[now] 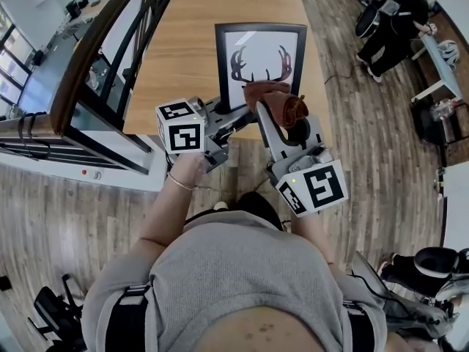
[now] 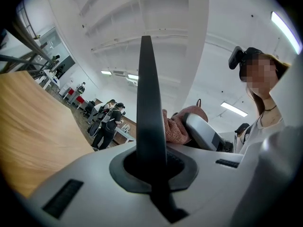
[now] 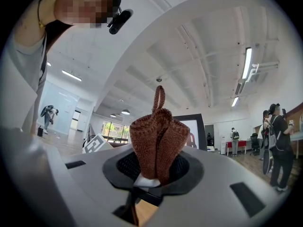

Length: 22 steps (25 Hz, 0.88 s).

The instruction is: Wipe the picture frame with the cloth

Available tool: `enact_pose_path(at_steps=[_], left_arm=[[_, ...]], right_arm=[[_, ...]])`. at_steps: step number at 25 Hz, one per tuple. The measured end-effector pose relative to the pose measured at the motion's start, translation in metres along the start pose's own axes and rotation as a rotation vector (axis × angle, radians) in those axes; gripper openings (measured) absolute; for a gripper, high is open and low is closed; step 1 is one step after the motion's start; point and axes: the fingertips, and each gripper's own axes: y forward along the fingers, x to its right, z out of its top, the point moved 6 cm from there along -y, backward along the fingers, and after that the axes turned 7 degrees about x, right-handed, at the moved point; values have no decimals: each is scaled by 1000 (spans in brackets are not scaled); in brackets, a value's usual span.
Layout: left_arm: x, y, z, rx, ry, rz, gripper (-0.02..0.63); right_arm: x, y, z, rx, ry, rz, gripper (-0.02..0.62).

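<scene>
A black picture frame [image 1: 260, 29] with an antler print stands up off the wooden table [image 1: 179, 46]. My left gripper [image 1: 229, 116] is shut on the frame's lower left edge. In the left gripper view that edge [image 2: 150, 112] shows end-on between the jaws of the left gripper [image 2: 151, 169]. My right gripper [image 1: 282, 119] is shut on a bunched brown knitted cloth [image 1: 281, 101], which lies against the frame's lower right part. In the right gripper view the cloth [image 3: 158, 143] sticks up out of the right gripper [image 3: 151, 174], with the frame [image 3: 192, 126] just behind it.
A dark railing with glass panels [image 1: 110, 72] runs along the table's left side. People with bags stand at the upper right [image 1: 396, 17] beside a desk. A wheeled chair [image 1: 432, 262] sits at the lower right on the wooden floor.
</scene>
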Motion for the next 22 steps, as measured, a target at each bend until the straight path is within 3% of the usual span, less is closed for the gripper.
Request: enact_pose_path(at_steps=[13,22], left_arm=[[0,2,1,44,-52,1,18],[-3,0,1,65,-43,53,18]], right_arm=[[-2,-21,0,-25,36,30,97],[-2,-36,-19,-110,79,67,97]])
